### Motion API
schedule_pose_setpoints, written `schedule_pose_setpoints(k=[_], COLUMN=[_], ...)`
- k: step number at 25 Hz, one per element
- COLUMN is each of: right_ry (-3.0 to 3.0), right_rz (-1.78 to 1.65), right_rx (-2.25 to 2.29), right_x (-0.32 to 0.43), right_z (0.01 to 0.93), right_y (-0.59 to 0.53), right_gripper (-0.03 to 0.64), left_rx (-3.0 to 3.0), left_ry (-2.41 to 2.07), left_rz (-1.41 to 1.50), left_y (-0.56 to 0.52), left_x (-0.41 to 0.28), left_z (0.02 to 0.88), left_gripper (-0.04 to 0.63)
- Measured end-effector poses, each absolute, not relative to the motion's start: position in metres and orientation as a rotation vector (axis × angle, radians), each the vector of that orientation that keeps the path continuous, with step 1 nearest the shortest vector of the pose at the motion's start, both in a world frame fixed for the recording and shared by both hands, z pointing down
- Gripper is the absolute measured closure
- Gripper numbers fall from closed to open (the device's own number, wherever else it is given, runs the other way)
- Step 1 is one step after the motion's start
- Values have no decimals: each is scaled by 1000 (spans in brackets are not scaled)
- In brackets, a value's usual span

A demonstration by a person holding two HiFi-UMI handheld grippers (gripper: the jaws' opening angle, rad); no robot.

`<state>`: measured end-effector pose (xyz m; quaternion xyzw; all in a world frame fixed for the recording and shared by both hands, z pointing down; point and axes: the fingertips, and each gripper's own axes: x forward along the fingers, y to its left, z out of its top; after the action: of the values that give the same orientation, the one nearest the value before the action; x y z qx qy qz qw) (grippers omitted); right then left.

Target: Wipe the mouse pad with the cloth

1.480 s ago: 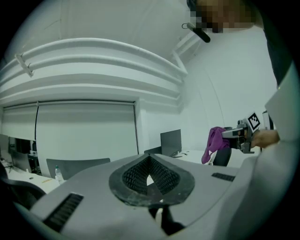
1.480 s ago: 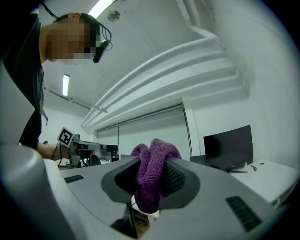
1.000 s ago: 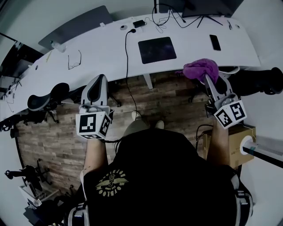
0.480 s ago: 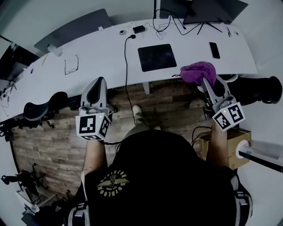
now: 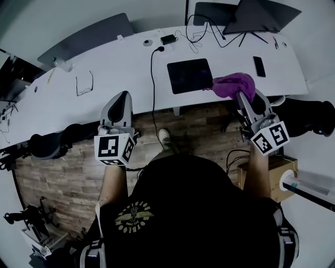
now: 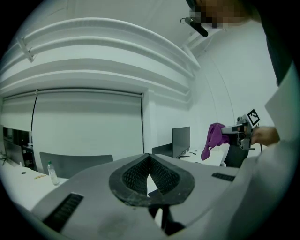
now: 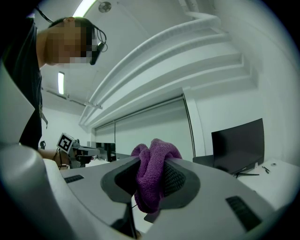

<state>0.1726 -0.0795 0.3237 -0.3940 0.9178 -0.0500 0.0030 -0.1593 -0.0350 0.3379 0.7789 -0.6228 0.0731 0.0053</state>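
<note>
A dark square mouse pad (image 5: 190,75) lies flat on the white desk (image 5: 120,68). Beside the pad's right edge hangs a bunched purple cloth (image 5: 234,85), and my right gripper (image 5: 242,95) is shut on it. In the right gripper view the cloth (image 7: 153,176) bulges up between the two dark pads. My left gripper (image 5: 118,102) hovers over the desk's near edge, well left of the pad. Its jaws meet at the tip (image 6: 149,163) with nothing in them. From the left gripper view the cloth (image 6: 213,138) shows far off at the right.
A black cable (image 5: 153,78) runs down the desk just left of the pad. Glasses (image 5: 84,84) lie further left, a phone (image 5: 259,66) to the right, a monitor (image 5: 254,15) and tangled wires (image 5: 201,32) at the back. Office chairs (image 5: 49,144) stand below the desk.
My right gripper has carried the purple cloth up from the desk's front edge to the pad's right side. The left gripper has stayed shut and shifted only slightly.
</note>
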Motion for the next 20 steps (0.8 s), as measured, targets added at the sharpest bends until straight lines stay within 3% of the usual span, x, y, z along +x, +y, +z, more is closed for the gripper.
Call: schedule_pose_setpoints(k=[20], right_ry=[2843], right_rz=[-127], right_rx=[-1399], right_x=[120], right_z=[310], right_y=[-159], right_gripper=[523], left_rx=[2571], left_ry=[-1816], left_rz=[210], left_y=[-144], left_x=[-205], left_z=[331], left_gripper=[594])
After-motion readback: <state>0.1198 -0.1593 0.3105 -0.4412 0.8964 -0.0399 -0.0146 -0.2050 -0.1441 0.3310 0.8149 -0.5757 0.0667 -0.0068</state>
